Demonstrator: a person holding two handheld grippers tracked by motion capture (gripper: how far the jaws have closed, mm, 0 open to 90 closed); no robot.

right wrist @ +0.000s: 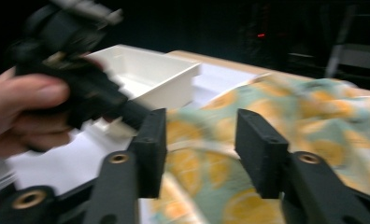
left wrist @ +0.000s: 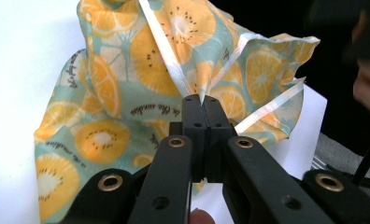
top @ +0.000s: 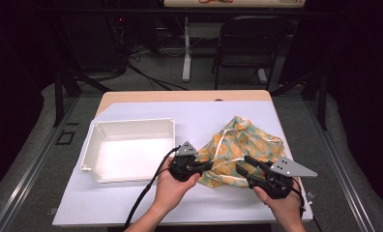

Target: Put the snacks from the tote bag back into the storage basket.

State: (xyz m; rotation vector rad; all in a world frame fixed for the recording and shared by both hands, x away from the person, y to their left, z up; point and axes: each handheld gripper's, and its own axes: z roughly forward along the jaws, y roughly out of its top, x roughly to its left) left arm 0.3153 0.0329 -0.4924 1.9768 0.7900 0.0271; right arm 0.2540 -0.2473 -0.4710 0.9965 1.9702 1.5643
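Note:
A teal drawstring cloth bag point(top: 245, 142) printed with orange slices lies crumpled on the right half of the white table. My left gripper point(top: 210, 166) is at the bag's left edge, shut on a pinch of the cloth where a white ribbon runs; in the left gripper view the cloth bag point(left wrist: 127, 84) fans up from the closed jaws of the left gripper point(left wrist: 202, 100). My right gripper point(top: 242, 167) sits at the bag's near edge, open. In the right gripper view the right gripper point(right wrist: 199, 140) has its jaws apart, with the cloth bag point(right wrist: 314, 116) beyond them, blurred.
A shallow white tray point(top: 131, 122) stands to the left of the bag, and the right gripper view shows the white tray point(right wrist: 174, 65) behind the other hand and its left gripper point(right wrist: 80, 93). A black chair point(top: 250, 43) stands beyond the table's far edge.

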